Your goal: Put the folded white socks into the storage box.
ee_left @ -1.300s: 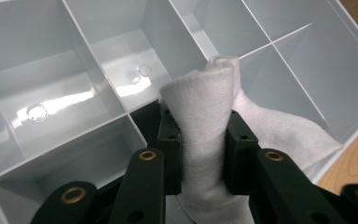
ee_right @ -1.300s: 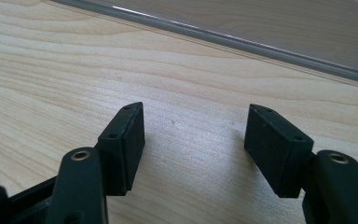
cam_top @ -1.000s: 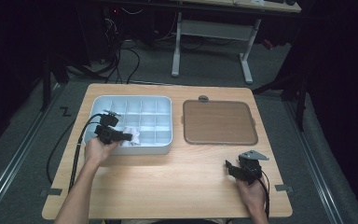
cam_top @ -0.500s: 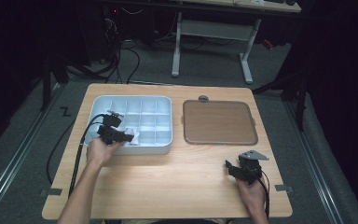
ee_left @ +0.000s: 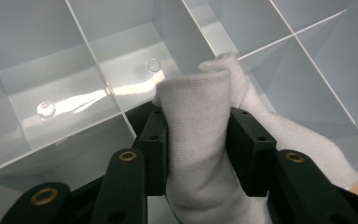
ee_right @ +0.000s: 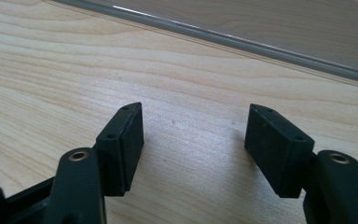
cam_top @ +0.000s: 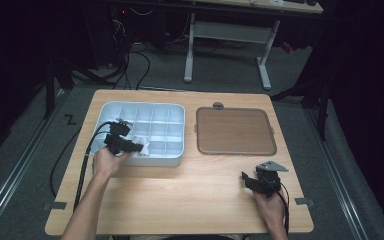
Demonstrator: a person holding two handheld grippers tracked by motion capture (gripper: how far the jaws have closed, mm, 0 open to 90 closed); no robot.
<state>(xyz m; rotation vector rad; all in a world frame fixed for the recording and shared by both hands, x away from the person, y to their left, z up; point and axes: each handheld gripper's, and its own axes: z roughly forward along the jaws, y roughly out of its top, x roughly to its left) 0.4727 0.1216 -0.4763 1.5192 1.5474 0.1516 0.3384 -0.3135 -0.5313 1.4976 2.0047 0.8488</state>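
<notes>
Standing between the left tongs' (ee_left: 196, 144) jaws, white cloth (ee_left: 200, 140) touches both.

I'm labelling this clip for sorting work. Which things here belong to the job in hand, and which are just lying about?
In the job:
- white cloth, between the left gripper jaws, which have just been opening
- compartment tray, the cloth in a near compartment

Lying about:
- brown tray, beside it
- right gripper, open, over the wooden table
</notes>
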